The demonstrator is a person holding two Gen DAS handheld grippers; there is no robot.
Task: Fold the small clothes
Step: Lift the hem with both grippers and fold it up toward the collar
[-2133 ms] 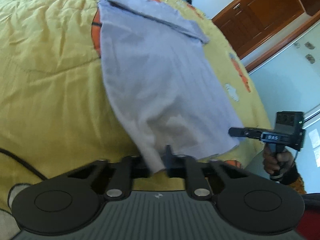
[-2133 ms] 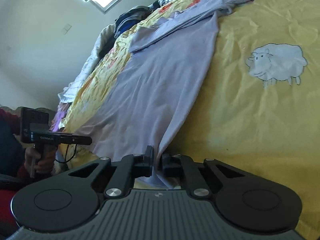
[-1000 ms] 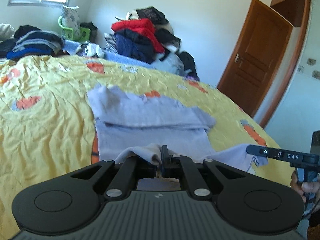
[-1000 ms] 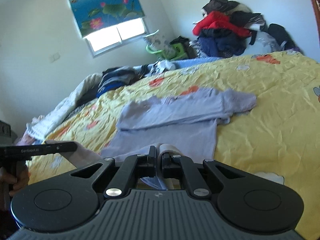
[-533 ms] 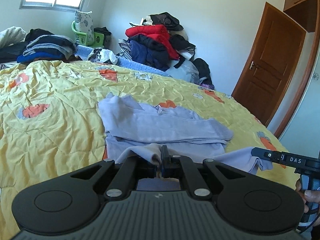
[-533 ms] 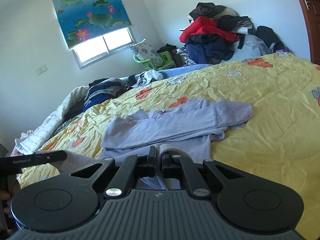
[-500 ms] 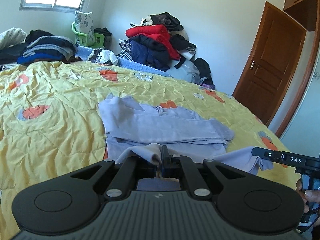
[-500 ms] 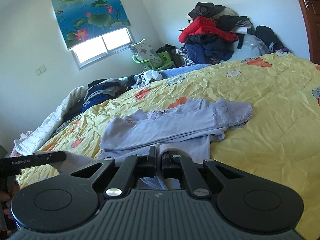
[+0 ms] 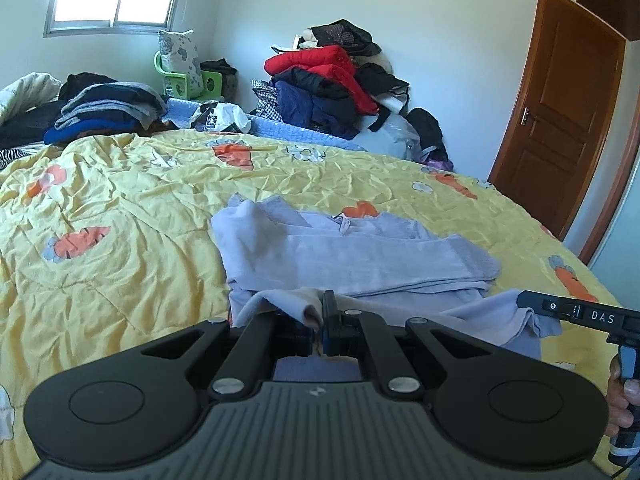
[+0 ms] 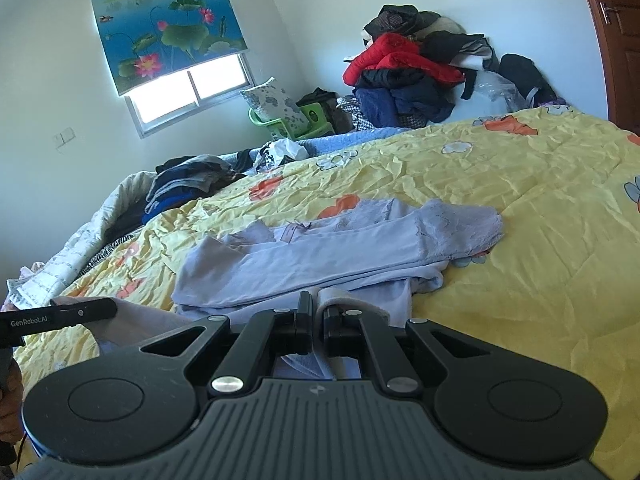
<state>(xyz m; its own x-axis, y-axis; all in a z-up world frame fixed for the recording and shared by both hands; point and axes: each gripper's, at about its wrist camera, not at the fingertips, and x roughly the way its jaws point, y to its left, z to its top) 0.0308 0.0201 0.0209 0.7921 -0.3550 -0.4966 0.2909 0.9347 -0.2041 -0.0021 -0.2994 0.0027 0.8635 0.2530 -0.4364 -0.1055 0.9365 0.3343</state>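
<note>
A pale lilac long-sleeved top (image 9: pixel 352 252) lies on the yellow bedspread (image 9: pixel 120 208), its sleeves folded across the chest. My left gripper (image 9: pixel 318 312) is shut on the left corner of its bottom hem, lifted above the bed. My right gripper (image 10: pixel 316 312) is shut on the right hem corner of the same top (image 10: pixel 340 248). The hem hangs between the two grippers over the lower body of the top. The right gripper also shows at the right edge of the left wrist view (image 9: pixel 528 300), and the left gripper at the left edge of the right wrist view (image 10: pixel 108 310).
A heap of red and dark clothes (image 9: pixel 332 80) lies against the far wall. Stacked folded clothes (image 9: pixel 100 108) and a green basket (image 9: pixel 184 76) sit at the bed's far left. A brown door (image 9: pixel 560 120) stands at the right.
Both grippers have lifted the hem and carried it forward towards the collar, levelling out. In the last half second they moved a little further forward.
</note>
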